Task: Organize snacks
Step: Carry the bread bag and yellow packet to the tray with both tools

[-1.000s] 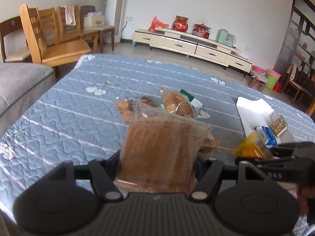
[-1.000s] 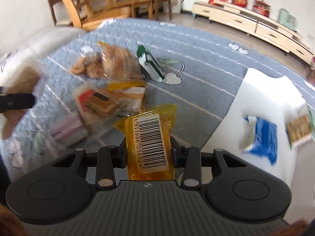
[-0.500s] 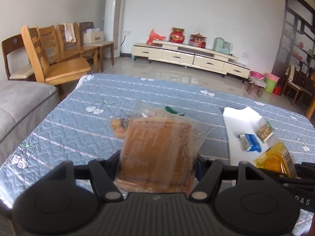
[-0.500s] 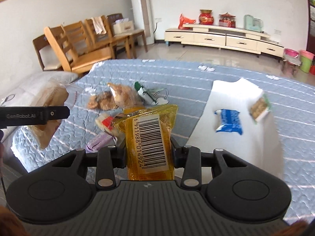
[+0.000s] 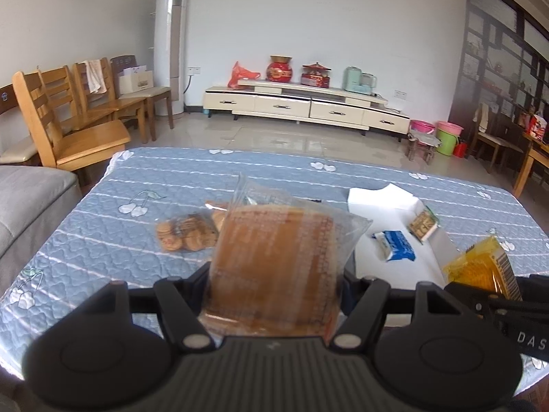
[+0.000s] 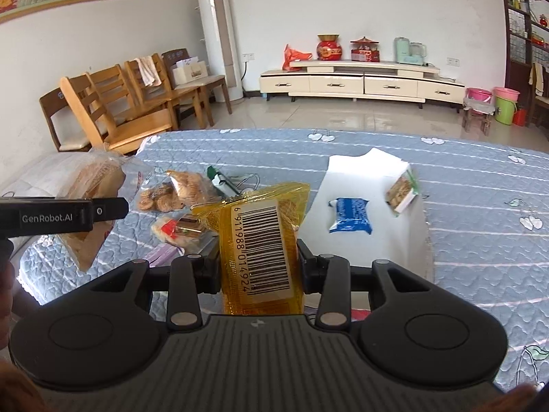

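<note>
My left gripper (image 5: 274, 274) is shut on a clear bag of brown wafer cake (image 5: 274, 261), held above the blue quilted table (image 5: 164, 185); bag and gripper also show at the left of the right wrist view (image 6: 89, 206). My right gripper (image 6: 259, 267) is shut on a yellow barcoded packet (image 6: 260, 240), also seen in the left wrist view (image 5: 480, 271). A white sheet (image 6: 363, 185) carries a blue packet (image 6: 350, 214) and a small green-edged packet (image 6: 401, 192). A cookie bag (image 6: 178, 189) lies on the table.
More loose snacks (image 6: 178, 230) and a green-white packet (image 6: 221, 182) lie left of the white sheet. Wooden chairs (image 5: 72, 127) and a grey sofa (image 5: 24, 199) stand at the left. A TV cabinet (image 5: 305, 106) lines the far wall.
Both grippers have risen and levelled out while keeping their packets. The views now take in the whole table and the room; the right gripper sits nearer the white sheet.
</note>
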{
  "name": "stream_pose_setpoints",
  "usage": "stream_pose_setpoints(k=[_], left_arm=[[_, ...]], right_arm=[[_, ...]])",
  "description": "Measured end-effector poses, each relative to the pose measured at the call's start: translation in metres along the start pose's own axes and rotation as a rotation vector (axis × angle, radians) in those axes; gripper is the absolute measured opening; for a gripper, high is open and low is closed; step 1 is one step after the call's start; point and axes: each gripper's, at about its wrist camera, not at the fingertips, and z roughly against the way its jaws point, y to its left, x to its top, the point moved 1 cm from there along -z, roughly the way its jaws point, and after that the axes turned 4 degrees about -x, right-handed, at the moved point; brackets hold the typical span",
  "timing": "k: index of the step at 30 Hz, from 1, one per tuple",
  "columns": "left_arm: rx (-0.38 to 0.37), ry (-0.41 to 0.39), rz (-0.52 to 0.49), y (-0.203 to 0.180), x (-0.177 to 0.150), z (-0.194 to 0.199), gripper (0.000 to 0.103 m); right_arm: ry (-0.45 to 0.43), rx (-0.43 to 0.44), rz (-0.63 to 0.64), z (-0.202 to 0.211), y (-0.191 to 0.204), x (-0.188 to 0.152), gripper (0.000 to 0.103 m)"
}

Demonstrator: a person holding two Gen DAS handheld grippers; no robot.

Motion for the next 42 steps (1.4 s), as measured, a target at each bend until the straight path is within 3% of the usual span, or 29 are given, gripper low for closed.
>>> stream_pose_setpoints(k=[23, 42], left_arm=[[-0.098, 0.05, -0.104, -0.06, -0.003, -0.022, 0.069], [-0.149, 0.097, -0.157, -0.098, -0.007, -0.051, 0.069]], right_arm=[[-0.021, -0.117, -0.073, 0.009, -0.029, -0.008, 0.049], [0.022, -0.193, -0.13, 0.001, -0.016, -0.013, 0.049]])
